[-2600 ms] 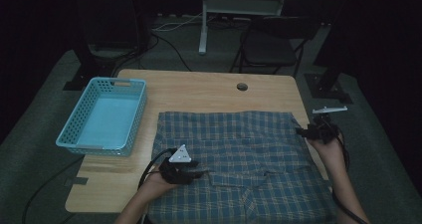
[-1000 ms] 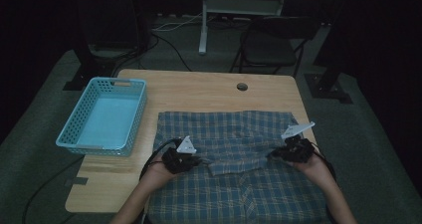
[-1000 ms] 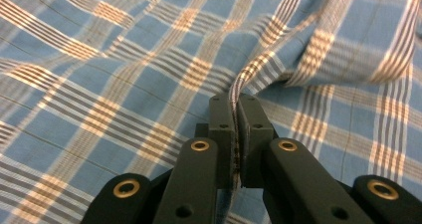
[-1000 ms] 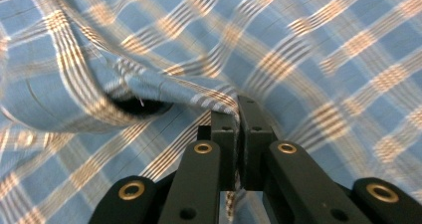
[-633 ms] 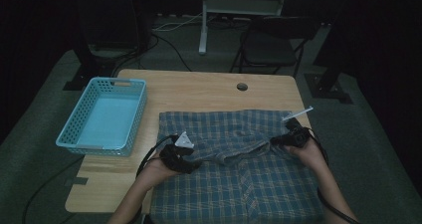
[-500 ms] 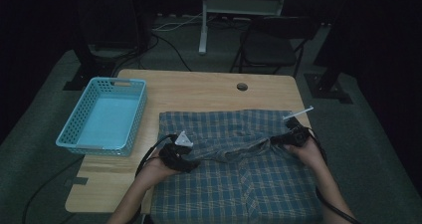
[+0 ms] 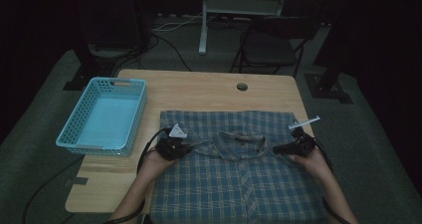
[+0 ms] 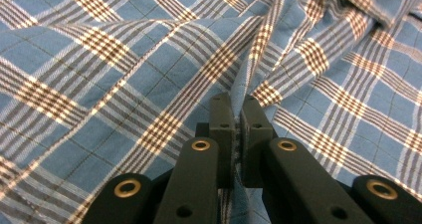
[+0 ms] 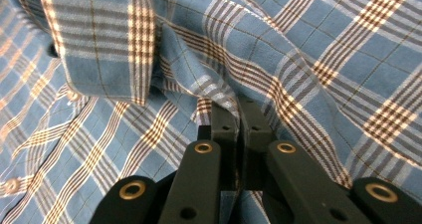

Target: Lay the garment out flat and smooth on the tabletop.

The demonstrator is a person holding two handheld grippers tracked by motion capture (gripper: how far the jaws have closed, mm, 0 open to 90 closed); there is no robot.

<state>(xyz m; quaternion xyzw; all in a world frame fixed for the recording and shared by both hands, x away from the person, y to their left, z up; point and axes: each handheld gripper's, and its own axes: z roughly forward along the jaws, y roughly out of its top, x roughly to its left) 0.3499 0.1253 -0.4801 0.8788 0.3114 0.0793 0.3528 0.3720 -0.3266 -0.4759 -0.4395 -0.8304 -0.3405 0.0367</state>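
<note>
A blue plaid shirt [image 7: 234, 184] lies front up on the wooden table [image 7: 199, 92], its collar [image 7: 242, 139] between the two hands. My left gripper [image 7: 191, 145] sits at the shirt's left shoulder. Its jaws have just been closing, and in the left gripper view the gripper [image 8: 237, 104] is shut on a ridge of the plaid cloth [image 8: 149, 59]. My right gripper [image 7: 275, 149] is at the right shoulder. In the right gripper view it [image 9: 238, 109] is shut on a raised fold of the shirt [image 9: 308, 59], with the collar [image 9: 94, 40] off to the left.
A light blue plastic basket [image 7: 69, 139] stands on the table's left part. A round cable hole [image 7: 242, 86] is in the bare far strip of the table. Behind the table stand a dark chair [image 7: 268, 45] and a white post [image 7: 203, 20].
The right hand has moved outward to the right and down. The cloth that was lifted between the grippers now lies flatter, with the collar showing.
</note>
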